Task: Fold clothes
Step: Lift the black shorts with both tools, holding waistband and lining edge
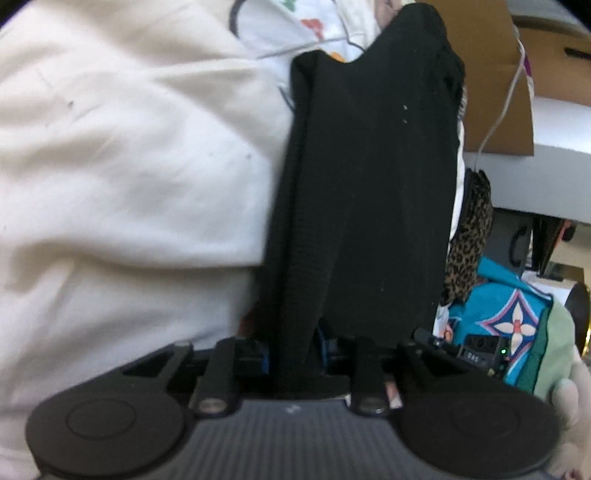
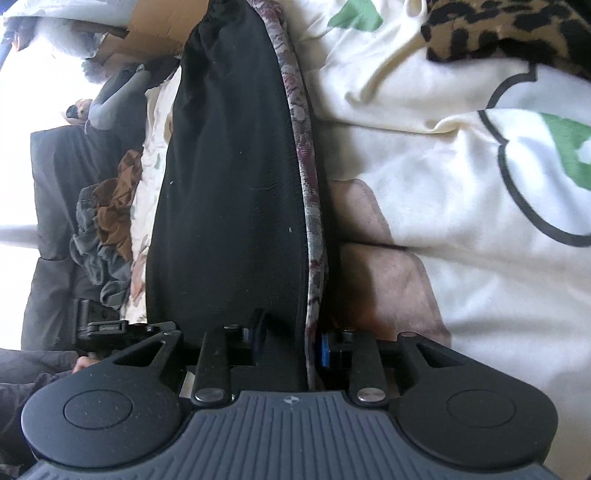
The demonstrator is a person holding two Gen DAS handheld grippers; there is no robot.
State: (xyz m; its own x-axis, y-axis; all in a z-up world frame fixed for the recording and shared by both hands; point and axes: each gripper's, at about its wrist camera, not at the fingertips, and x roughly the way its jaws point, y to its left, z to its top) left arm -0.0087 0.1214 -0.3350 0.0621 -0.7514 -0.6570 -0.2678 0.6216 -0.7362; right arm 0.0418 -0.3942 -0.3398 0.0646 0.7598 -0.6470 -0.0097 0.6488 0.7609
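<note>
Both grippers point(image 1: 295, 354) point(image 2: 284, 347) clamp black garment point(image 1: 369, 184) — taut.

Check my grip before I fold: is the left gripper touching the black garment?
Touching. The left wrist view shows the black garment running down between the left gripper's fingers, clamped there.

Bright daylight, blown-out left; soft blur, perhaps motion; fisheye-bent edges.

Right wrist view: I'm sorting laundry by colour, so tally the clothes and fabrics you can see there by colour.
Black: 1, black garment
Cream with green print: 1, cream sheet
Leopard print: 1, leopard cloth
Brown: 1, brown cloth
Grey: 1, grey cloth
Total: 5
</note>
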